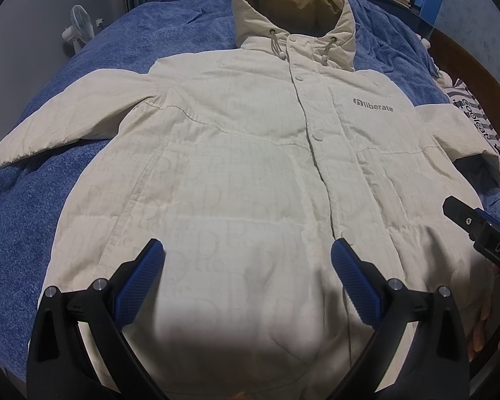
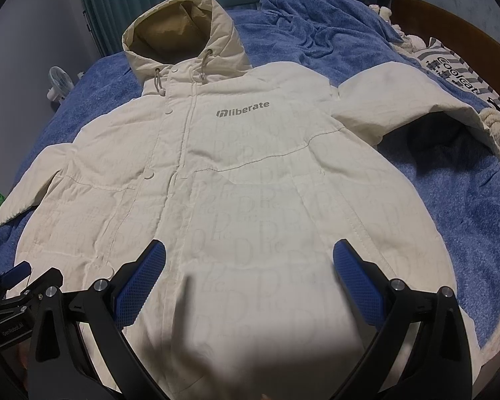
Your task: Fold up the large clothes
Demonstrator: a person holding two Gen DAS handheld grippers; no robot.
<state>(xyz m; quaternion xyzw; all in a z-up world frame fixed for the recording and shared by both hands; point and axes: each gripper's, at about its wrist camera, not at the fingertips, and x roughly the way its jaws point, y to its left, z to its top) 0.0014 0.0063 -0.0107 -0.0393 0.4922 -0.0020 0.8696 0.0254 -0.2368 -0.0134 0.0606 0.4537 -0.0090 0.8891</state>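
Lying front-up on the blue bed (image 1: 33,220), the cream hooded jacket (image 1: 250,153) runs lengthwise away from both grippers, hem nearest. Left gripper (image 1: 248,266) and right gripper (image 2: 250,266) hover over the hem, jaws spread, empty.

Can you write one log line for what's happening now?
stage: before first fold | cream hooded puffer jacket: flat, snapped shut, on blue fleece blanket | left tongs: open | right tongs: open
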